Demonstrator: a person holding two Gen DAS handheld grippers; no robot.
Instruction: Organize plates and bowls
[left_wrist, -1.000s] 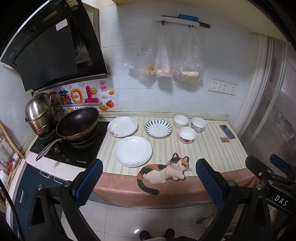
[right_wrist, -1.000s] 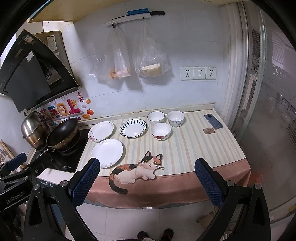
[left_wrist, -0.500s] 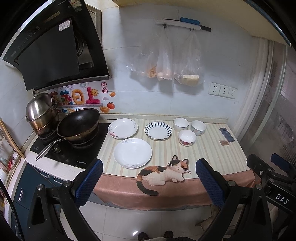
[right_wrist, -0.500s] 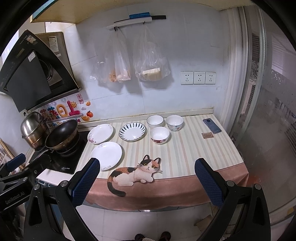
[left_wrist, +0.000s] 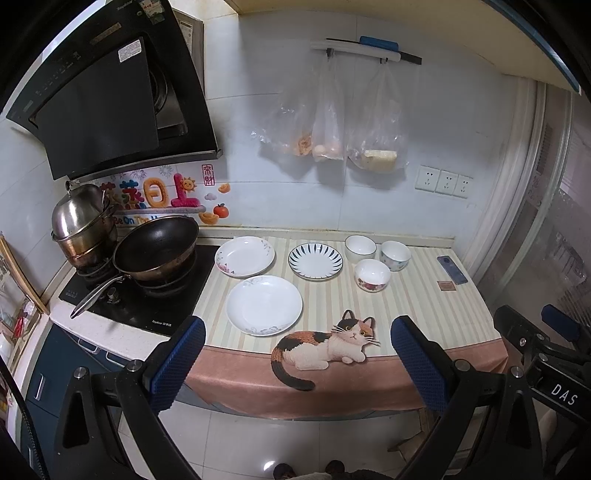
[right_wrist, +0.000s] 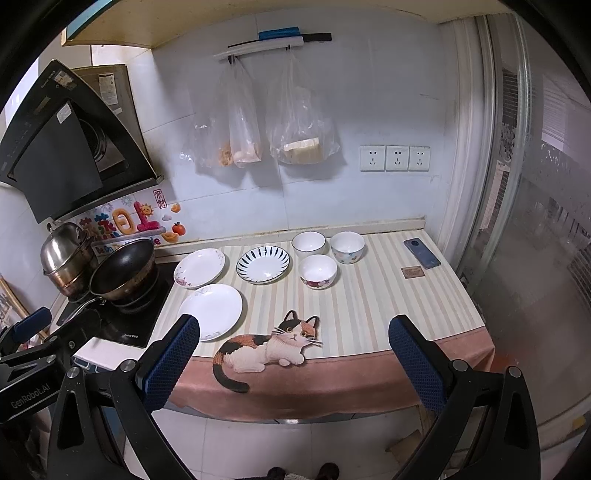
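Note:
On the striped counter lie three plates: a large white plate (left_wrist: 264, 305) (right_wrist: 211, 311) in front, a floral-rimmed plate (left_wrist: 245, 256) (right_wrist: 199, 267) behind it, and a blue-striped plate (left_wrist: 315, 260) (right_wrist: 263, 264). Three bowls stand to their right: a plain white bowl (left_wrist: 360, 247) (right_wrist: 308, 243), a patterned bowl (left_wrist: 395, 255) (right_wrist: 347, 246), and a red-flowered bowl (left_wrist: 372, 274) (right_wrist: 318, 271). My left gripper (left_wrist: 297, 354) and right gripper (right_wrist: 293, 354) are both open and empty, held back from the counter's front edge above the floor.
A black wok (left_wrist: 157, 248) and a steel pot (left_wrist: 79, 221) sit on the stove at the left. A phone (right_wrist: 422, 253) and a small brown card (right_wrist: 411, 272) lie at the right. Plastic bags (right_wrist: 266, 122) hang on the wall. A cat picture (left_wrist: 325, 345) decorates the front cloth.
Both grippers have drawn back and risen slightly, so the counter looks smaller and farther. Nothing on the counter has moved.

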